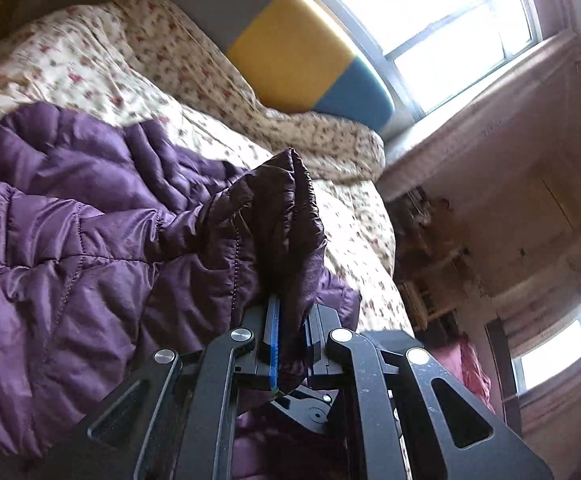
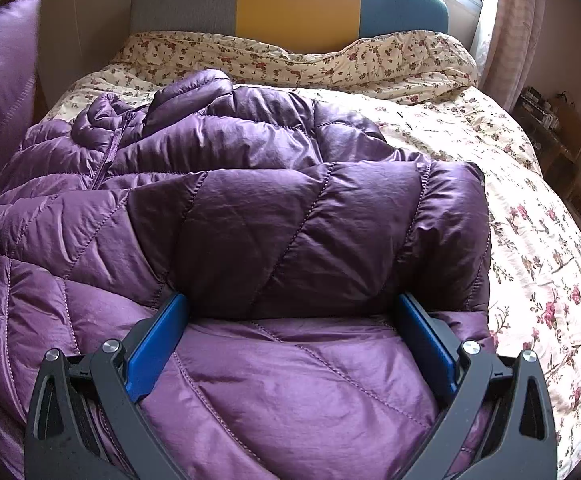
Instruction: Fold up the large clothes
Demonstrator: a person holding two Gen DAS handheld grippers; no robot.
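A purple quilted puffer jacket (image 2: 250,208) lies on a floral bedspread (image 2: 530,240), zipper and collar toward the headboard, with one side folded over the middle. My right gripper (image 2: 290,320) is open, its blue pads (image 2: 158,340) wide apart, resting low on the jacket's near part. In the left wrist view the jacket (image 1: 70,240) spreads to the left. My left gripper (image 1: 290,312) is shut on a bunched dark edge of the jacket (image 1: 282,208), which stands up above the fingers.
A grey, yellow and teal headboard (image 2: 298,0) stands at the far end of the bed. A bright window (image 1: 450,20) and its sill are on the right. Cluttered shelves (image 2: 558,136) stand beside the bed. A purple cushion (image 2: 2,80) is at left.
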